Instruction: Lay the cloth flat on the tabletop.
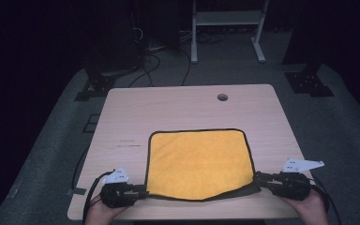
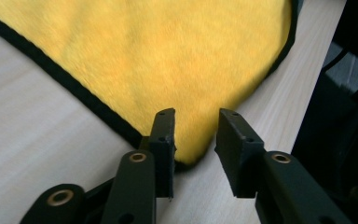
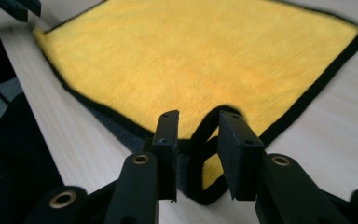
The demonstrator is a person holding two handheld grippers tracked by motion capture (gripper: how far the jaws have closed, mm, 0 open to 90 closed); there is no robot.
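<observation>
A square yellow microfibre cloth with a black stitched border (image 1: pixel 199 161) lies flat on the near half of the table, its two near corners at the tips of the two grippers. The left gripper (image 2: pixel 195 137) has its jaws narrowly parted with the near left corner lying between them, the fabric not yet pinched. The right gripper (image 3: pixel 196 140) stands the same way, jaws narrowly apart around the near right corner, which has curled so that the dark grey underside and a loop of black edging show between them.

The step in hand looks like taking both near corners at once. To do it well, each gripper should slide a little farther forward so the border sits fully between the jaws before closing; the right one needs care, since the curled corner could slip out or be caught double.

Beyond the grippers the pale wood-grain table (image 1: pixel 187 105) is bare, with a round cable hole (image 1: pixel 222 97) near its far edge. Farther off is grey carpet, loose black cables (image 1: pixel 152 61) and a white metal frame (image 1: pixel 227 28) in a dark room.
</observation>
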